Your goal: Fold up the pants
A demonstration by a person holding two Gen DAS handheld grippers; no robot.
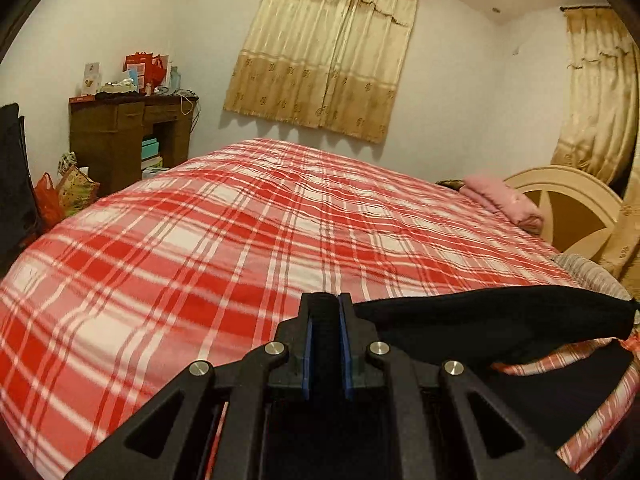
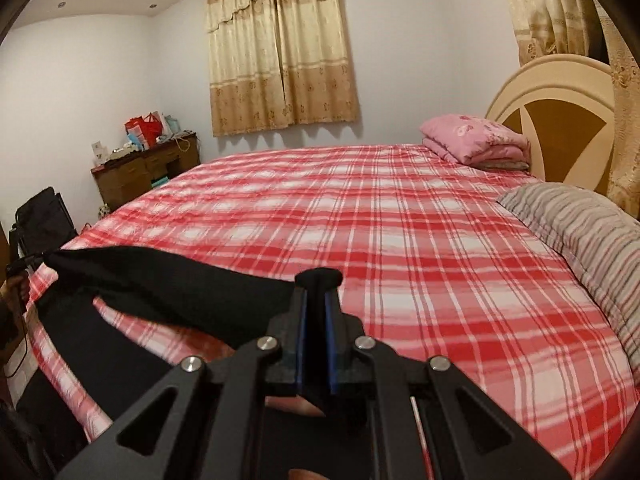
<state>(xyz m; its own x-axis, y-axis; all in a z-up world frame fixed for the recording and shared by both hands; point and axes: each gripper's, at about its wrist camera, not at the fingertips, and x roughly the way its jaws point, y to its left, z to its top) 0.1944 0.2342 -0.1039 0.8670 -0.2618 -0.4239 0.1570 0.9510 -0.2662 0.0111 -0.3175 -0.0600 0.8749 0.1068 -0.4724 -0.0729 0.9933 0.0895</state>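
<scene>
Left gripper [image 1: 326, 300]: jaws closed down on a thick wad of black cloth, which fills the slot between the blue pads. Right gripper [image 2: 319, 280]: likewise clamped on black cloth, a rounded bulge of it showing above the tips.

Pants [image 1: 492, 316]: one black garment held between the two grippers. In the left wrist view it runs from the jaws toward 3 o'clock; in the right wrist view it runs toward 9 o'clock. The held edge hangs as a band clear of the bed [image 1: 240, 240], the rest drooping down over the near edge.

Progress, as judged: early. The garment is picked up and spread by one edge; no fold or flat lay on the bedspread is visible. Laying out, folding and smoothing remain.

Materials: the pants are matte, soft and fairly heavy, sagging in a smooth curve without sharp creases. The bedspread is red-and-white plaid woven cloth, lightly rippled. A striped grey pillow [image 2: 580, 220] lies at 3 o'clock, and a folded pink quilt [image 2: 476, 140] at 1 o'clock beside the curved headboard [image 2: 556, 92].
</scene>
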